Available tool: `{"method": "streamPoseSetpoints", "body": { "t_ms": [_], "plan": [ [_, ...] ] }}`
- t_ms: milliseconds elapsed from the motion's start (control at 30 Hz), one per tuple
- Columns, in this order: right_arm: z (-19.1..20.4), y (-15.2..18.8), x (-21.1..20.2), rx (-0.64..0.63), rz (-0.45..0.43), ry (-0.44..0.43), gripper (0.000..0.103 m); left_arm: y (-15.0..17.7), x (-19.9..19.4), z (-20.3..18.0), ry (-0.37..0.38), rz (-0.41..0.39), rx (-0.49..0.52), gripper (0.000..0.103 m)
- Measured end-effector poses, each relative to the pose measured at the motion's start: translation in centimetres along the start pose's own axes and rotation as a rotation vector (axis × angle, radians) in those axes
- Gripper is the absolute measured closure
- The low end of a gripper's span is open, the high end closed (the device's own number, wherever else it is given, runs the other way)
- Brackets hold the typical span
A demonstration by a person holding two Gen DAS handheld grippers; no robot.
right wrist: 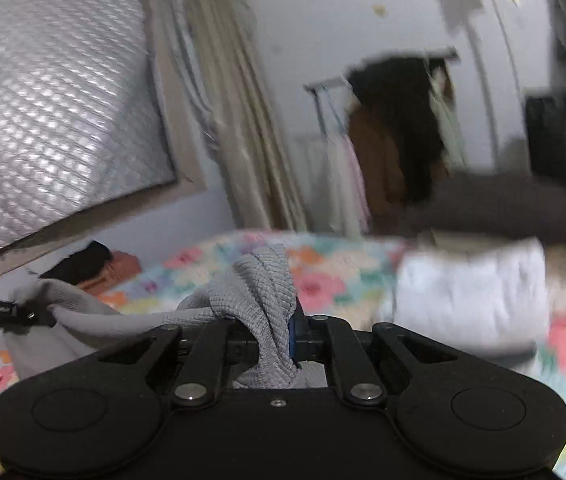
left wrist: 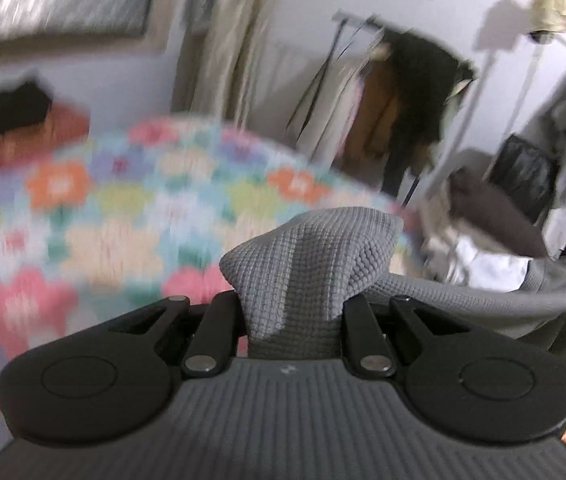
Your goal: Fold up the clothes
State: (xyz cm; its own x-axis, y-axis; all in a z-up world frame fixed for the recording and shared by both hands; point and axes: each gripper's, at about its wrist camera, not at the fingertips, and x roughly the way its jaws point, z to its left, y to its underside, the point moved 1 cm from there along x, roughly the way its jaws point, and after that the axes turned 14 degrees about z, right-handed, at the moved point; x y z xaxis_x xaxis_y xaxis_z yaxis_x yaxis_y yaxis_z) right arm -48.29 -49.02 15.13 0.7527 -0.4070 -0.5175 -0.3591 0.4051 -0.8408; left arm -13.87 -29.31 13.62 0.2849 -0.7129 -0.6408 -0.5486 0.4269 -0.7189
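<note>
A bed [left wrist: 103,208] with a flowered quilt fills a blurred room beside a clothes rack [left wrist: 395,92]. Both grippers, left [left wrist: 291,312] and right [right wrist: 273,332], pinch a gray knit garment [left wrist: 307,264] stretched above it.

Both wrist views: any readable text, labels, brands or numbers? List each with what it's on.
None readable.
Left tool, seen in the right wrist view: a faint pale marking on its black body, too small and blurred to read.
Gray waffle-knit garment, floral bedspread, window covering: patterns only, no lettering.
</note>
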Motion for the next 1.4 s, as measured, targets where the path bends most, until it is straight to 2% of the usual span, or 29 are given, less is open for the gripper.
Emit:
{"method": "streamPoseSetpoints", "body": {
  "t_ms": [67, 133, 267, 300, 333, 367, 400, 433, 500, 567, 633, 767, 867, 967, 1033, 1133, 1267, 1300, 1400],
  "plan": [
    [0.5, -2.8, -0.8, -0.064, -0.018, -0.004, 0.093, -2.6, -1.0, -0.4, -0.018, -0.023, 0.046, 0.090],
    [0.1, -5.8, 1.0, -0.113, 0.009, 0.031, 0.093, -5.3, -0.8, -0.2, -0.032, -0.029, 0.053, 0.090],
    [-2.2, -9.5, 8.5, -0.070, 0.102, 0.000, 0.093, -9.4, 3.4, 0.4, -0.178, -0.066, 0.117, 0.089],
    [-2.6, -9.7, 10.8, -0.055, 0.097, -0.005, 0.092, -10.1, 4.8, 0.5, -0.214, -0.071, 0.129, 0.087],
    [-3.0, -9.7, 13.0, -0.037, 0.082, -0.006, 0.084, -10.6, 6.5, 0.9, -0.248, -0.062, 0.124, 0.082],
    [-3.2, -9.6, 15.2, -0.030, 0.083, -0.002, 0.080, -11.1, 8.2, 1.4, -0.279, -0.040, 0.112, 0.069],
    [-3.3, -9.1, 17.2, -0.017, 0.100, 0.025, 0.068, -11.2, 9.8, 2.1, -0.312, -0.013, 0.086, 0.063],
    [-3.2, -8.5, 19.0, 0.001, 0.119, 0.061, 0.061, -11.2, 11.4, 2.7, -0.346, 0.015, 0.056, 0.058],
    [-3.0, -6.8, 21.0, 0.048, 0.157, 0.091, 0.061, -9.6, 12.9, 3.8, -0.318, 0.069, 0.005, 0.052],
    [-2.6, -4.1, 21.6, 0.090, 0.170, 0.040, 0.058, -7.7, 14.1, 4.7, -0.273, 0.123, -0.043, 0.048],
    [-2.5, -0.9, 21.7, 0.121, 0.190, -0.021, 0.054, -4.4, 14.5, 4.8, -0.231, 0.199, -0.045, 0.045],
    [-1.9, 6.0, 21.5, 0.133, 0.290, -0.059, 0.054, 3.0, 14.6, 4.4, -0.167, 0.361, -0.049, 0.043],
    [-1.3, 10.7, 20.8, 0.130, 0.369, -0.062, 0.054, 8.2, 13.2, 4.6, -0.083, 0.404, -0.128, 0.043],
    [0.1, 13.9, 19.0, 0.136, 0.406, -0.059, 0.052, 12.2, 11.4, 4.5, -0.023, 0.414, -0.197, 0.037],
    [1.0, 15.6, 17.5, 0.153, 0.430, -0.110, 0.048, 14.0, 10.6, 4.4, 0.011, 0.427, -0.226, 0.037],
    [2.0, 17.8, 16.4, 0.206, 0.467, -0.224, 0.047, 15.0, 10.2, 3.5, 0.034, 0.443, -0.187, 0.034],
    [2.8, 19.4, 17.4, 0.314, 0.488, -0.320, 0.045, 16.6, 11.8, 3.5, 0.110, 0.500, -0.238, 0.031],
    [2.9, 19.6, 17.6, 0.335, 0.488, -0.320, 0.045, 17.0, 12.2, 3.6, 0.120, 0.518, -0.263, 0.029],
    [3.3, 19.8, 18.7, 0.356, 0.480, -0.206, 0.043, 18.1, 13.0, 3.6, 0.127, 0.565, -0.326, 0.022]
  ]
}}
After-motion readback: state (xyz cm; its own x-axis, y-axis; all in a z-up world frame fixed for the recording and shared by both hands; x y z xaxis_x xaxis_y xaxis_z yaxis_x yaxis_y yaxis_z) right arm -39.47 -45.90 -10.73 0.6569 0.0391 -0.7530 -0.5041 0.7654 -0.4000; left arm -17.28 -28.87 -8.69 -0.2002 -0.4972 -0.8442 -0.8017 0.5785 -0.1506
